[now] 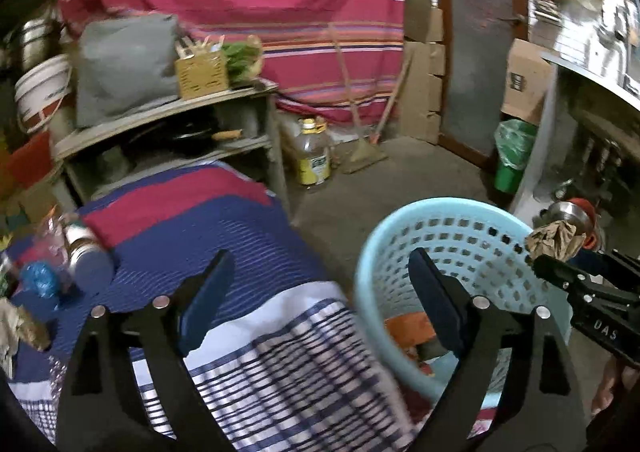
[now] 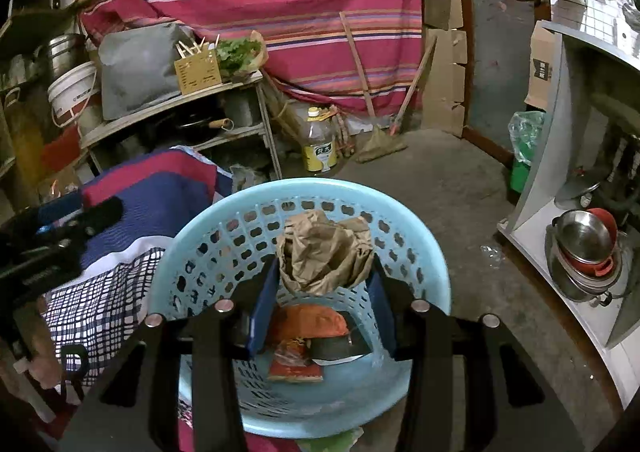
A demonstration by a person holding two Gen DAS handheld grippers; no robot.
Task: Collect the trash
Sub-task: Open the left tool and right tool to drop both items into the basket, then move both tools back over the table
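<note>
At the far left of the left wrist view, a crumpled blue wrapper [image 1: 40, 279] and a metal flask [image 1: 86, 248] are seen lying on a blue and red striped cloth [image 1: 224, 236] that covers a low surface. Behind the cloth a grey shelf unit [image 1: 168, 124] is seen, with a tan utensil box [image 1: 202, 73] and a bunch of greens [image 1: 240, 54] on its top board. A clear oil bottle [image 1: 314, 152] with a yellow label is stood on the concrete floor beside the shelf.

The left gripper [image 1: 320, 284] is held spread wide with nothing between its blue pads; one finger is seen over the cloth and the other over the rim of a light blue perforated basket [image 1: 460, 236].

In the right wrist view, a crumpled brown paper bag [image 2: 324, 256] is pinched between the pads of the right gripper [image 2: 324, 288] and is held above the basket's opening, inside its rim. On the basket floor below, an orange snack wrapper [image 2: 310, 324], a red packet [image 2: 294, 362] and a dark packet [image 2: 336, 346] are seen lying together.

To the right, a green bin [image 2: 522, 160] lined with a plastic bag is stood by the wall, and stacked metal bowls [image 2: 584, 252] are kept on a low grey shelf [image 2: 532, 244].
</note>
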